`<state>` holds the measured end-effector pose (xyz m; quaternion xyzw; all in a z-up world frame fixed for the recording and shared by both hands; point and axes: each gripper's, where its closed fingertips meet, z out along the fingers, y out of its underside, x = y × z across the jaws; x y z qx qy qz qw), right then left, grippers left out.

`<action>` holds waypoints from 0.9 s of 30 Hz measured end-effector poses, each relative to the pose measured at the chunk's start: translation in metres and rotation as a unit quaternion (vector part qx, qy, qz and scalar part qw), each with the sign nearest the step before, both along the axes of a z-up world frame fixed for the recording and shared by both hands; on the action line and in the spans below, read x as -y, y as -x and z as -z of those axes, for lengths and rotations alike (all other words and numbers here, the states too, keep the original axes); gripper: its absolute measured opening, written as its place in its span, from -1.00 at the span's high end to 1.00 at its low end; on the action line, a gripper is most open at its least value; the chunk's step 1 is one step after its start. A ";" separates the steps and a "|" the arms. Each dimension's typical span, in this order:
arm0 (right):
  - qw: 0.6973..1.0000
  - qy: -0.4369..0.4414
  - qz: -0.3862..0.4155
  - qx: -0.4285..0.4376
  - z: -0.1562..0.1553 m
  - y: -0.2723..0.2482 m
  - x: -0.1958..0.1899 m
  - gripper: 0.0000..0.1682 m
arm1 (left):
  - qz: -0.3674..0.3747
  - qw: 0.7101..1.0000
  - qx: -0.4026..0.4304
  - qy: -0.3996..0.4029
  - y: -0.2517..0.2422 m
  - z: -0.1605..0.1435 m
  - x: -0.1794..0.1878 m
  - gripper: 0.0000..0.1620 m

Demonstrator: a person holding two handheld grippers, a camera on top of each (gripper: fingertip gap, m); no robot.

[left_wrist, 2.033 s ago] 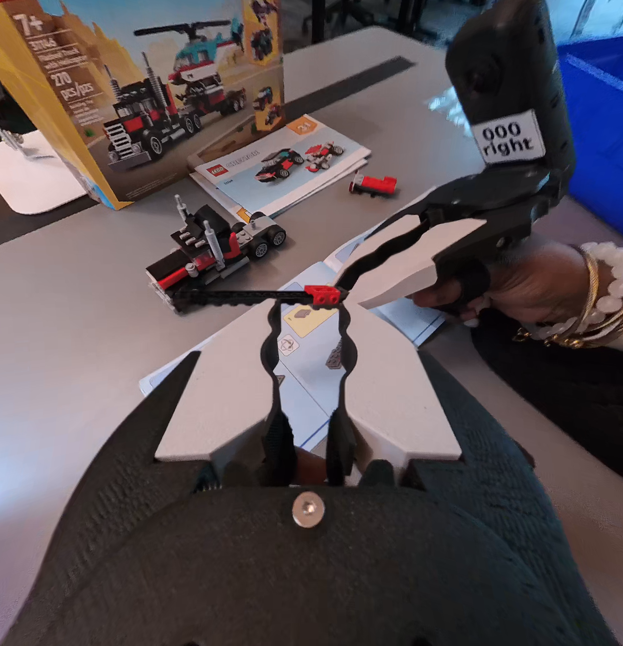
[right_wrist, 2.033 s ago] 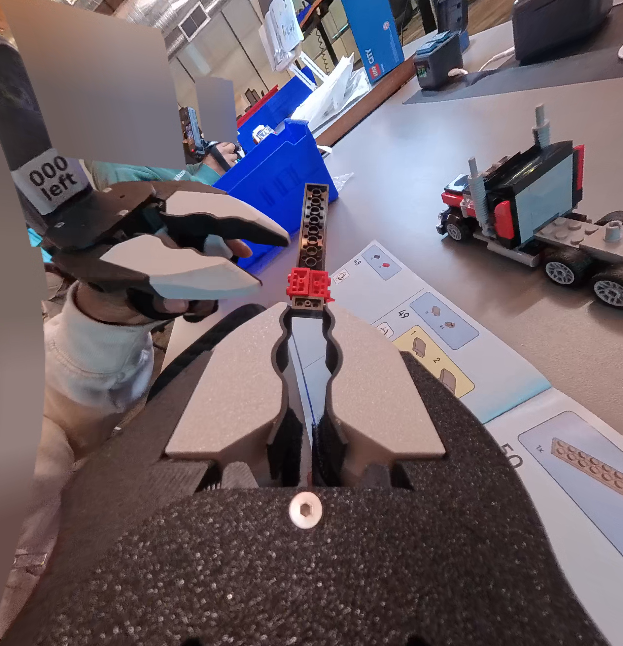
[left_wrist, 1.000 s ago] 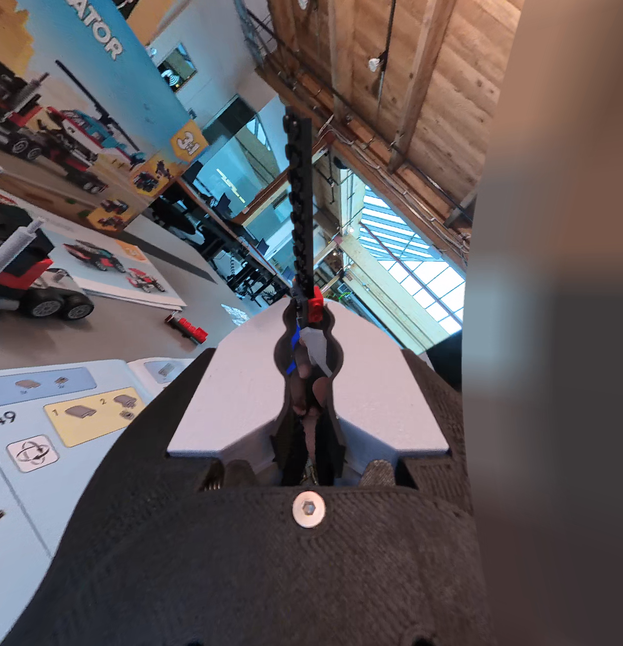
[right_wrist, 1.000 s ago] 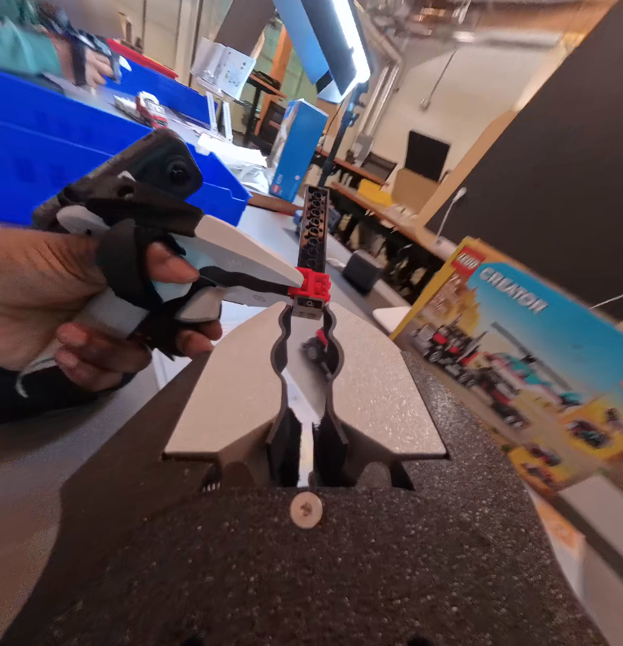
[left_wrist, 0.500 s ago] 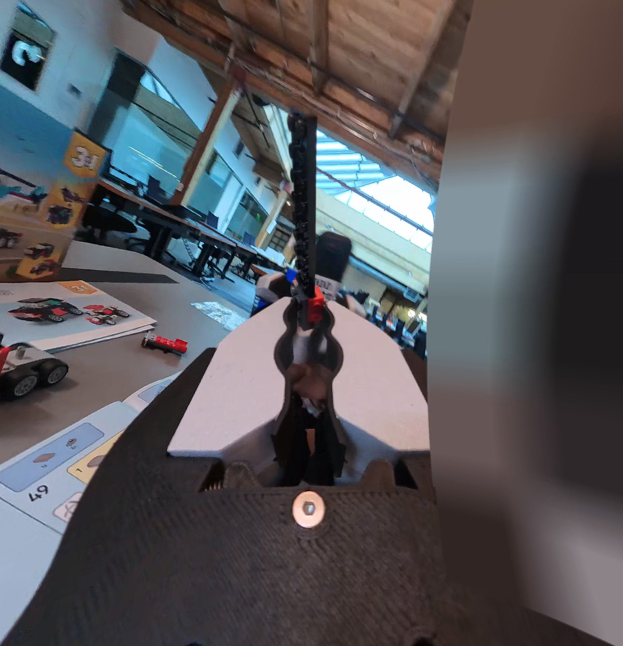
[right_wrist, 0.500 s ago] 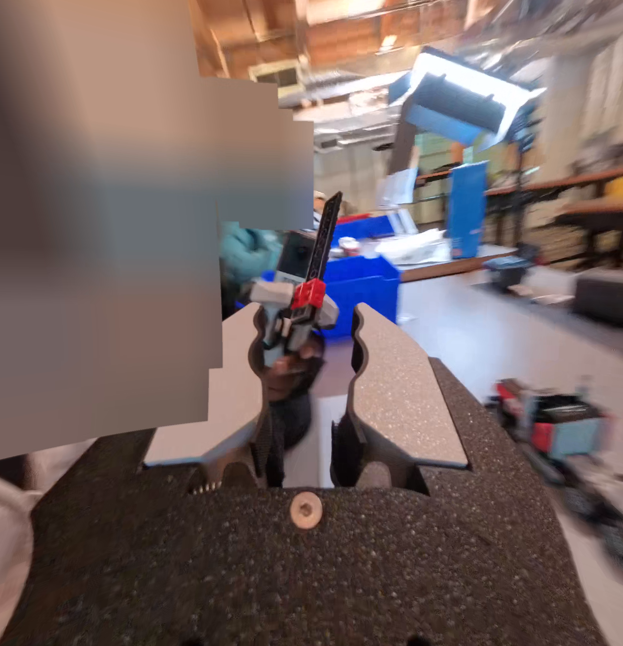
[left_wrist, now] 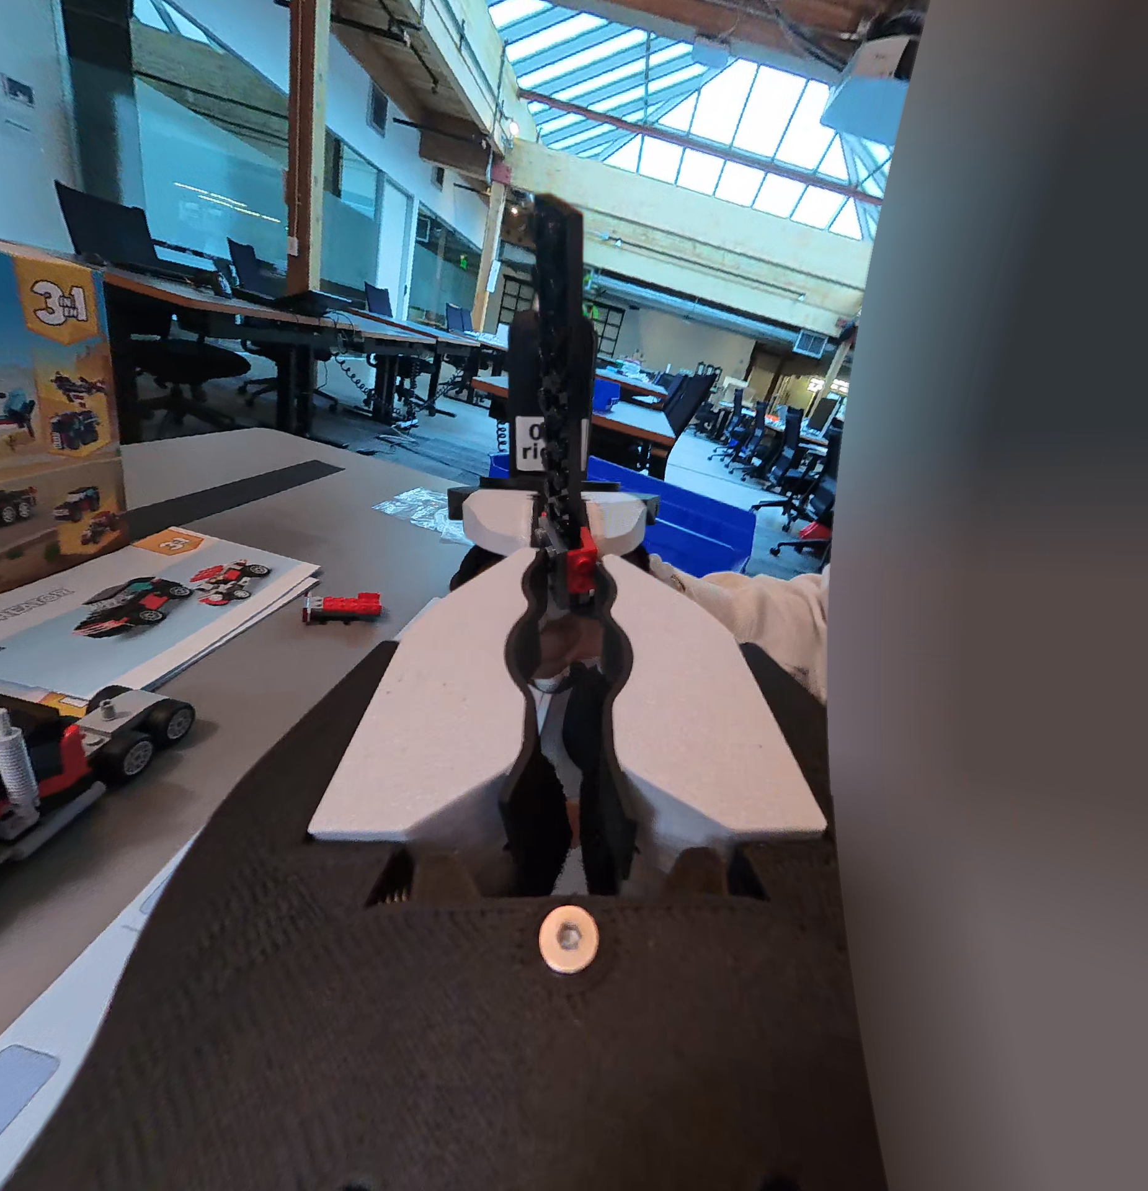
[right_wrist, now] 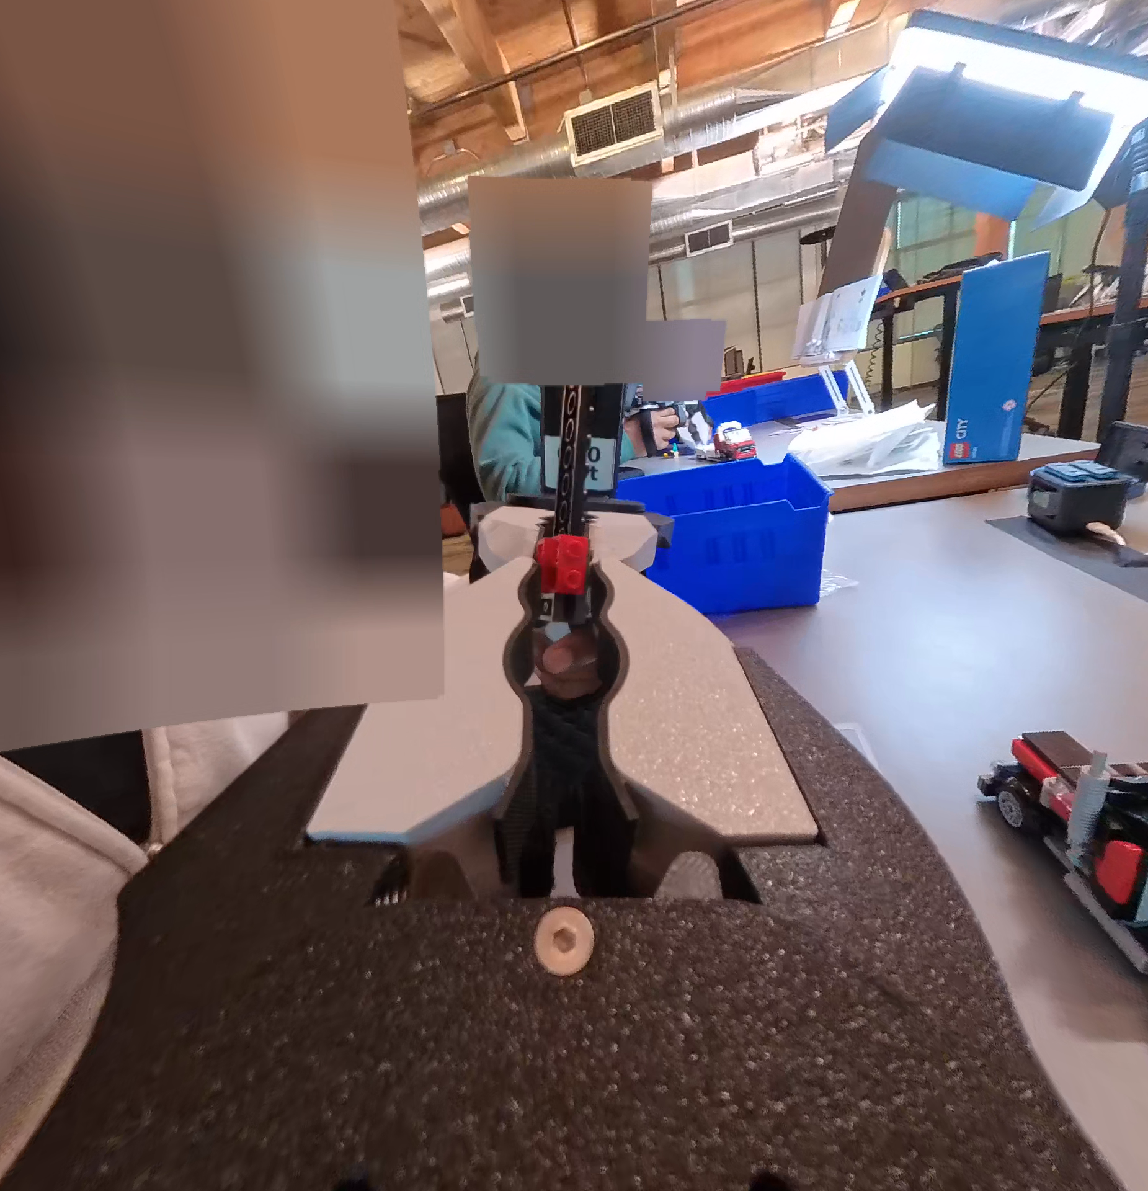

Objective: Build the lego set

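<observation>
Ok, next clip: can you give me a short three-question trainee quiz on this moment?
1. True or false: the long black plate stands upright, held at its lower end by the left gripper and the right gripper.
2. What colour is the small brick at the plate's lower end? A blue, B red, C yellow.
3. Fill in: the built truck rests on the ____.
Key: 1 true; 2 B; 3 table.
</observation>
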<state>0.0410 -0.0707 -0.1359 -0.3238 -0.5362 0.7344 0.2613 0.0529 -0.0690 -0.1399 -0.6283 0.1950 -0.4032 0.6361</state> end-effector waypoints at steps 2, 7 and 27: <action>1.000 -0.002 -0.009 -0.002 -0.001 -0.001 0.002 0.80 | 0.001 1.000 -0.009 -0.001 -0.001 0.000 0.001 0.83; 1.000 -0.008 -0.003 -0.002 0.000 0.000 0.000 0.82 | -0.003 1.000 -0.026 0.003 -0.001 0.000 0.000 0.83; 0.998 -0.029 0.050 -0.037 0.003 -0.003 -0.008 0.86 | -0.073 0.995 -0.062 -0.034 0.005 -0.007 -0.009 0.78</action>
